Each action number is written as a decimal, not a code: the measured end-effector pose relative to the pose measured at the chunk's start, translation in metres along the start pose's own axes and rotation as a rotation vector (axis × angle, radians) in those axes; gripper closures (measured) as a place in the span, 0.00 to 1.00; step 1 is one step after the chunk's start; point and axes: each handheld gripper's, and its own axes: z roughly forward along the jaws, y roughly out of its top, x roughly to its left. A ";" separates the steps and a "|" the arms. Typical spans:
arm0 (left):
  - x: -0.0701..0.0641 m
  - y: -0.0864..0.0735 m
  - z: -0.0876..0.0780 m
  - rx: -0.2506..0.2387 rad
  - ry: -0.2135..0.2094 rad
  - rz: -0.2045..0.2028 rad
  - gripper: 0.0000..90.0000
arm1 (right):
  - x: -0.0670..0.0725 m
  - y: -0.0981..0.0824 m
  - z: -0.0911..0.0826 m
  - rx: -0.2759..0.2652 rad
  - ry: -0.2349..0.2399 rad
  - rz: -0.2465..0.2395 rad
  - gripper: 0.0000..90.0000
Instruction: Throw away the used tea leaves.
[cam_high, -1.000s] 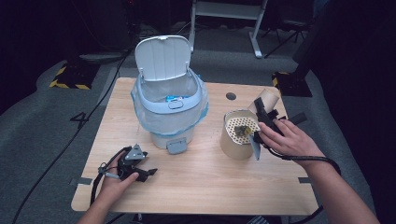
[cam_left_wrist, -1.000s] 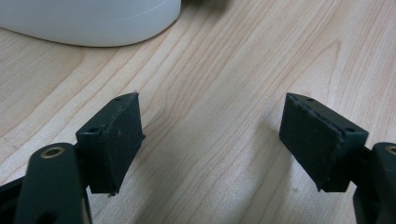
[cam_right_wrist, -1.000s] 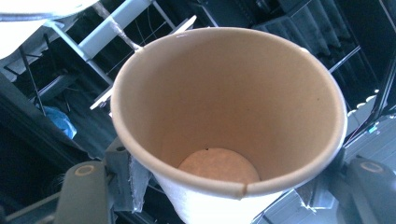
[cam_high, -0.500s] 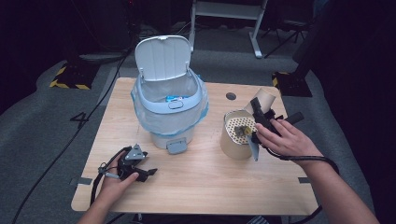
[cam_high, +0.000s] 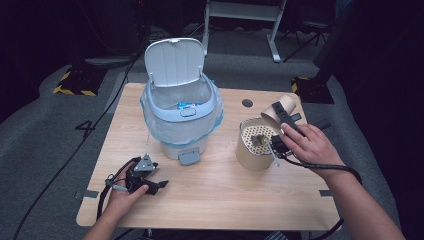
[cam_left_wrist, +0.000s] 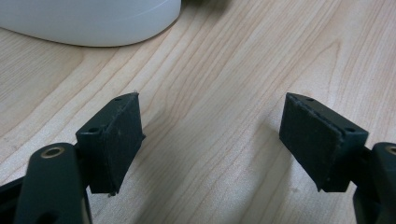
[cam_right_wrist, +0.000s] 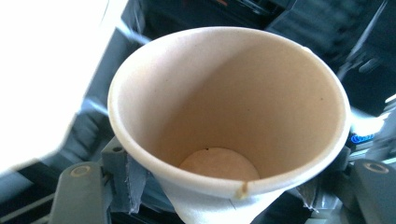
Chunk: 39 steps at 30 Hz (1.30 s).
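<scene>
Nearby, strainer tub w/ open bin.

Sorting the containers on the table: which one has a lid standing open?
The white bin with the blue liner; its lid stands upright. The perforated canister and paper cup have no lid.

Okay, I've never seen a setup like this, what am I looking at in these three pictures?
A person sits at a wooden table with a hand-held two-jaw gripper in each hand. The high view looks down from above. The other two pictures come from cameras riding on the grippers. On the table stand a white bin with its lid up and a bag inside, and a tan canister with a perforated top. The left gripper rests low over bare wood, jaws open, holding nothing. The right gripper holds a paper cup between its jaws, tilted above the canister; its jaws have just been opening a little. The cup looks empty.
</scene>
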 end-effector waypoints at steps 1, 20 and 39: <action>0.000 0.000 0.000 0.000 0.000 0.000 0.24 | 0.000 0.000 0.000 0.000 0.000 0.000 0.34; 0.000 0.000 0.000 0.000 0.000 0.000 0.24 | -0.026 -0.064 0.007 -0.335 0.373 1.230 0.33; 0.000 0.000 0.000 0.000 0.000 0.000 0.24 | -0.013 -0.090 0.025 -0.562 0.807 1.676 0.32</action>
